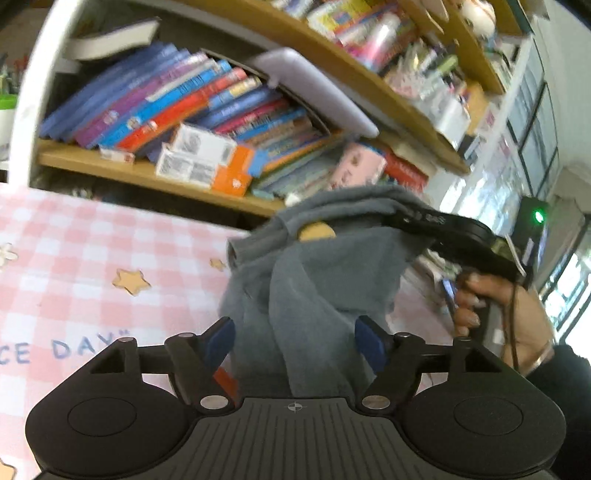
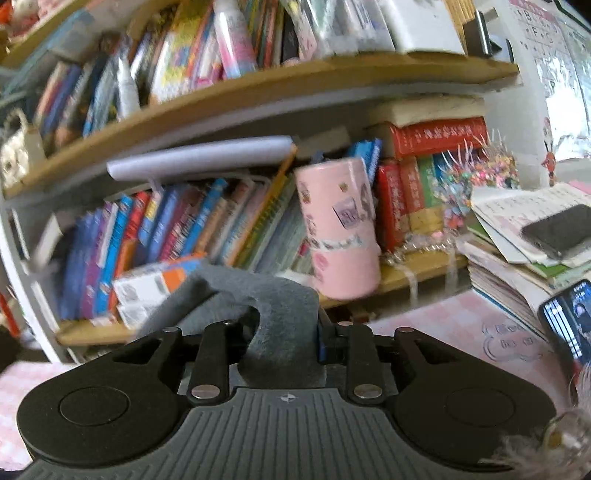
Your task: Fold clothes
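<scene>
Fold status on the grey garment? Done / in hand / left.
Done: no finished fold visible. In hand: the grey garment hangs bunched above the pink checked cloth; the right gripper is clamped on it, while the left gripper is open around the hanging fabric. Left: lay it flat and make every fold.

this looked like a home study corner, likely a child's. wooden shelves (image 2: 258,92) were crammed with leaning, brightly coloured books (image 1: 192,99) and a pink stickered tin (image 2: 340,232). the near desk (image 1: 74,258) wore a pink checked cover with printed stars. at the far right, stacked workbooks (image 2: 517,236) lay under a phone (image 2: 561,229), beside a wall chart (image 2: 554,33).
</scene>
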The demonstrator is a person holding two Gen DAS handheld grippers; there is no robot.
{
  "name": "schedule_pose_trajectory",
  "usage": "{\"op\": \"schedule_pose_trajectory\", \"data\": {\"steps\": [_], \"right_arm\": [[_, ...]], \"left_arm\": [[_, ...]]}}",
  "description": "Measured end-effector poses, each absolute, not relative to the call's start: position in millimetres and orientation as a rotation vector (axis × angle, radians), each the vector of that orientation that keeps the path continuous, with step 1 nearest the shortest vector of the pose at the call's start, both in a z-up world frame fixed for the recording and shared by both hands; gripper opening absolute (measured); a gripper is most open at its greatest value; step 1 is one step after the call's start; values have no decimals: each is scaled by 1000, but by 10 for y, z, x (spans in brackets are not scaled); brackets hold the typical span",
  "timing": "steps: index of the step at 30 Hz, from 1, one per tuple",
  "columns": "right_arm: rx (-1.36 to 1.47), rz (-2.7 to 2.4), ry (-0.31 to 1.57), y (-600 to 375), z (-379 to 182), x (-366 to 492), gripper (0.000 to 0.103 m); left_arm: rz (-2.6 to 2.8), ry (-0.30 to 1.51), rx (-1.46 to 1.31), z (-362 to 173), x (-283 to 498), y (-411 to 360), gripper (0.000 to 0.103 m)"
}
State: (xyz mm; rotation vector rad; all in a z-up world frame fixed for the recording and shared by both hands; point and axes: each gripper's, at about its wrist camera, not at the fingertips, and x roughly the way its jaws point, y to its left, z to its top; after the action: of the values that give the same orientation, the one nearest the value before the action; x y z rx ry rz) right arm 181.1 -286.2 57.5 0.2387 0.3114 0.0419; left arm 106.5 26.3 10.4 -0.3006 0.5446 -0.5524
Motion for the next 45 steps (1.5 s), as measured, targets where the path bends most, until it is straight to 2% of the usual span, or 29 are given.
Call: {"op": "schedule_pose_trajectory", "data": {"steps": [10, 13, 14, 15, 17, 18, 21, 25, 29, 33, 37, 45], "right_arm": [[238, 32, 337, -2890, 511, 1862, 24], [238, 37, 336, -2872, 522, 1848, 24], [237, 39, 335, -2863, 525, 1838, 24], [236, 42, 335, -2854, 529, 1828, 24], [231, 49, 332, -2835, 532, 1793, 24], [229, 53, 331, -2827, 535, 1769, 24], [232, 65, 321, -2830, 543, 1667, 24], [303, 147, 308, -2852, 577, 1486, 24], [351, 334, 321, -2674, 552, 1288, 24], [399, 515, 461, -2401, 306, 1199, 24], [338, 528, 533, -2186, 164, 1104, 24], [434, 546, 575, -2278, 75, 1175, 24]], "left_arm": [[-522, 577, -211, 45, 1087, 116, 74], [-538, 598, -211, 20, 1111, 83, 71], [-555, 609, -218, 14, 1119, 77, 60], [-574, 621, -227, 10, 1127, 72, 45], [-618, 644, -262, 16, 1134, 64, 30], [-620, 643, -266, 21, 1131, 58, 23], [-530, 606, -247, 87, 1153, 118, 14], [-268, 430, -151, 345, 1194, 445, 11], [-161, 387, -118, 366, 1013, 668, 9], [-55, 344, -85, 387, 831, 892, 9], [51, 301, -51, 409, 649, 1115, 9], [91, 297, -59, 451, 447, 1358, 9]]}}
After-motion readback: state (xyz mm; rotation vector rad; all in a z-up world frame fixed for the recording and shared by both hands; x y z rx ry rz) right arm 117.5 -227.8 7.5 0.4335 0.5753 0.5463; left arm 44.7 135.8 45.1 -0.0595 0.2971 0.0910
